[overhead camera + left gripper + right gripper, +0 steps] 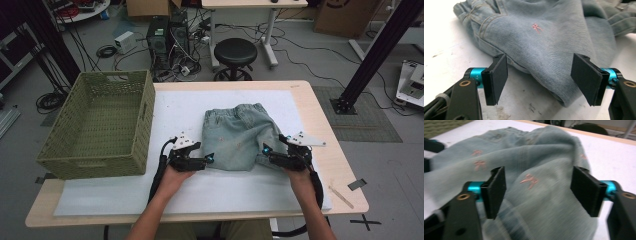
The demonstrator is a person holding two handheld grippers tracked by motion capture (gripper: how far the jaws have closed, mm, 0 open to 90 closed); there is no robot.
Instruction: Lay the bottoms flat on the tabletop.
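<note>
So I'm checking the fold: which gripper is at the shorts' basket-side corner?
The left gripper, jaws open at the near corner of the shorts beside the basket; the right gripper is at the far side.

The folded jeans point(235, 136) are pale, faded blue denim with small pink embroidered marks, lying flat mid-table, elastic waistband at the far edge, apparently doubled over; the near hem is rumpled.

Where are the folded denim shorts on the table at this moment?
In the high view, the denim shorts lie mid-table on the white mat, right of the green basket, between the left gripper and right gripper.
</note>
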